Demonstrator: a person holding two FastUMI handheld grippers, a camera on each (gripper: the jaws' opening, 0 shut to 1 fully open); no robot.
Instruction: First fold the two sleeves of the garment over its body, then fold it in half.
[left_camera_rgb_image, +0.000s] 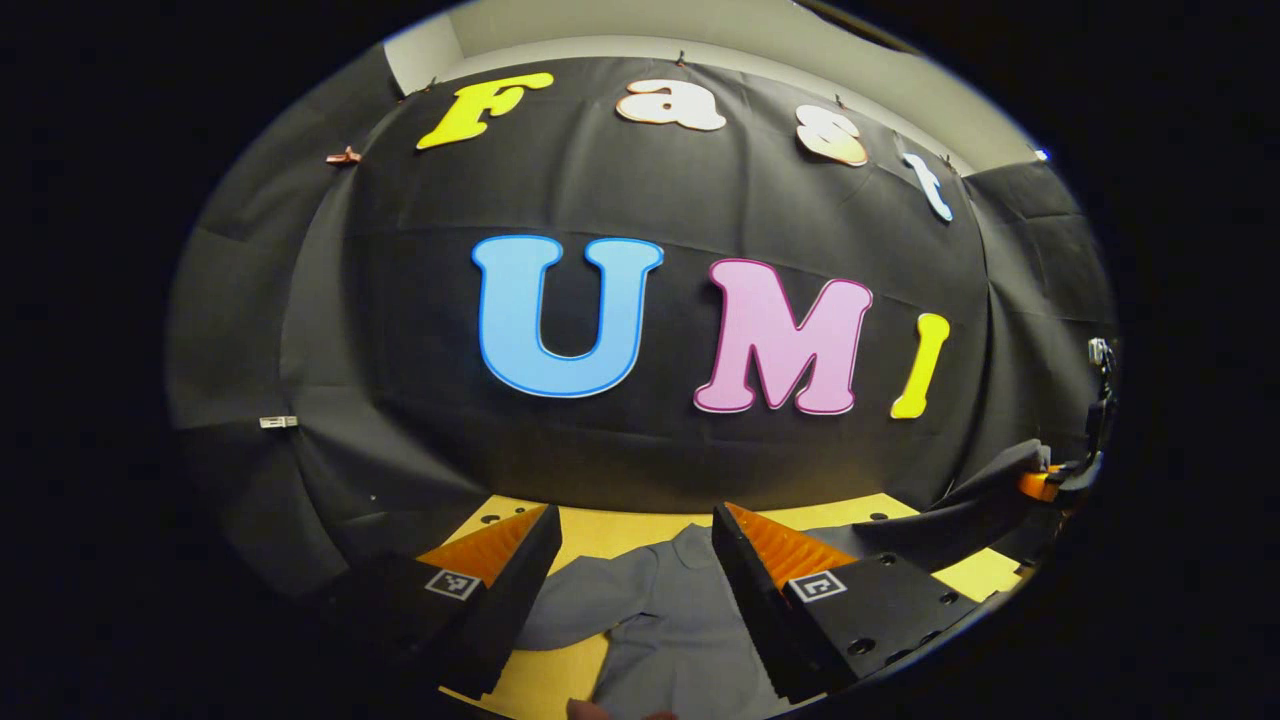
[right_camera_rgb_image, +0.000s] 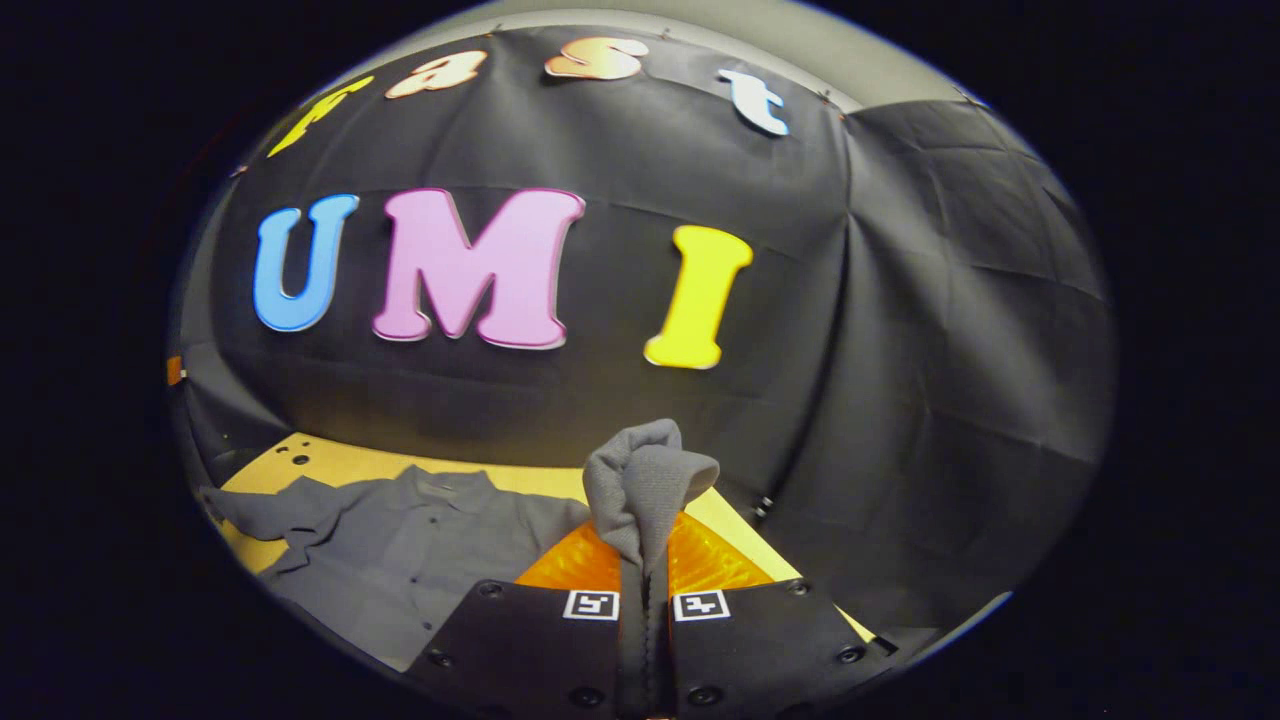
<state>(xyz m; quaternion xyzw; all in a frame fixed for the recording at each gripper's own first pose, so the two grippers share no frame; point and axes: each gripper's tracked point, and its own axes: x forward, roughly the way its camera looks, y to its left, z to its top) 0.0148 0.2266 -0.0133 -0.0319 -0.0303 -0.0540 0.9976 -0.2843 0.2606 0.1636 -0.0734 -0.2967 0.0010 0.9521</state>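
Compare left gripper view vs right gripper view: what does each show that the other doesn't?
Left gripper view: the left gripper with its fingers apart above the grey shirt, nothing between them, and the right gripper farther off at the right edge, lifting a sleeve off the table.

Right gripper view: the right gripper up close, both fingers pinched on the bunched sleeve, plus the shirt's collar and its other sleeve lying flat.

Both: the grey shirt spread on the yellow table, sleeves not yet folded over the body.
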